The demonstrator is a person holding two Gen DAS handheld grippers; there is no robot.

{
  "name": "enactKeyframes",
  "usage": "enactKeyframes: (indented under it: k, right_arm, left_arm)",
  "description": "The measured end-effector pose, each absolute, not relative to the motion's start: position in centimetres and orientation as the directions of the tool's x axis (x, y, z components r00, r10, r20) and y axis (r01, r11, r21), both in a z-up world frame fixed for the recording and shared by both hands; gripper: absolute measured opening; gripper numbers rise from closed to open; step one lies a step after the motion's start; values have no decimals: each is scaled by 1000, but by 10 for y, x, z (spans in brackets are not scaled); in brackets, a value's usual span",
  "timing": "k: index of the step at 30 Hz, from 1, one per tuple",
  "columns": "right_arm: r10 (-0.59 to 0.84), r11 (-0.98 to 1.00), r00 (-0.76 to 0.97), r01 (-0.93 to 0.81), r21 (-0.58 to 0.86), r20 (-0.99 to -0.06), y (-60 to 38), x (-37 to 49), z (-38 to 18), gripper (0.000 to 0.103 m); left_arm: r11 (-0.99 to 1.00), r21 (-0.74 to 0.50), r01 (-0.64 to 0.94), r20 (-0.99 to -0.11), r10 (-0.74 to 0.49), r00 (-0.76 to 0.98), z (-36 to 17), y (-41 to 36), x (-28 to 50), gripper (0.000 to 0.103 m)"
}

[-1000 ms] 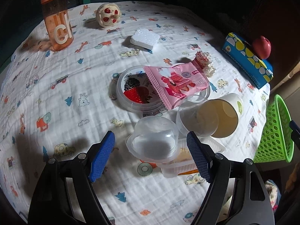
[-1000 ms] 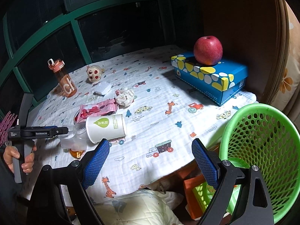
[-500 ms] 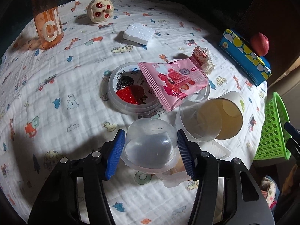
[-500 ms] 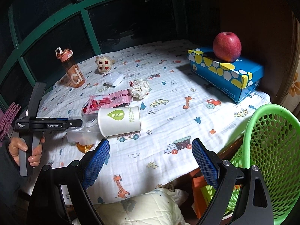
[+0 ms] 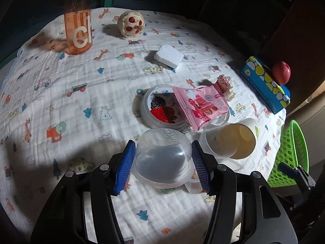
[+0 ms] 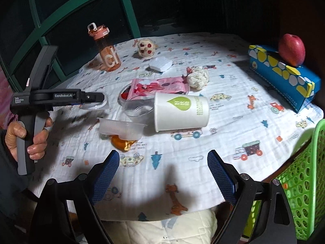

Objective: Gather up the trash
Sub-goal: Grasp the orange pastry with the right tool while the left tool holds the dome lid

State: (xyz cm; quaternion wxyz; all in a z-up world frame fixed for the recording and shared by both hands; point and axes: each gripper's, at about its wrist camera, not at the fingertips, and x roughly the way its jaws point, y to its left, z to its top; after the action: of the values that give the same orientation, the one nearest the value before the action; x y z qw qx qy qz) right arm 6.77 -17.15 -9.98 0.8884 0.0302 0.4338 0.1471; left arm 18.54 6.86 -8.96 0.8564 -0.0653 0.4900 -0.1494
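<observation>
My left gripper is shut on a clear plastic dome lid and holds it above the table, also visible in the right wrist view. On the cloth lie a tipped paper cup, a clear plastic cup, a pink snack wrapper, a round berry-printed lid, a clear tray over an orange wrapper, a crumpled tissue and a white foam piece. My right gripper is open and empty over the table's near edge. A green basket stands at the right.
An orange water bottle and a small plush toy stand at the far side. A blue patterned box with a red apple on it sits at the right edge. A person's hand holds the left gripper.
My left gripper closed on the dome lid and lifted it off the cloth. My right gripper moved in over the table edge, still open.
</observation>
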Motion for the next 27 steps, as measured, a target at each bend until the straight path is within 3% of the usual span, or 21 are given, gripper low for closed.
enactKeyframes:
  k: [11, 27]
  right_arm:
    - [388, 910, 456, -329, 254, -801, -102, 96, -145, 65]
    - [359, 925, 459, -292, 243, -813, -88, 119, -159, 38]
  left_arm:
    - [948, -285, 143, -802, -318, 507, -80, 99, 176, 56]
    - [942, -317, 112, -799, -328, 504, -88, 116, 174, 56]
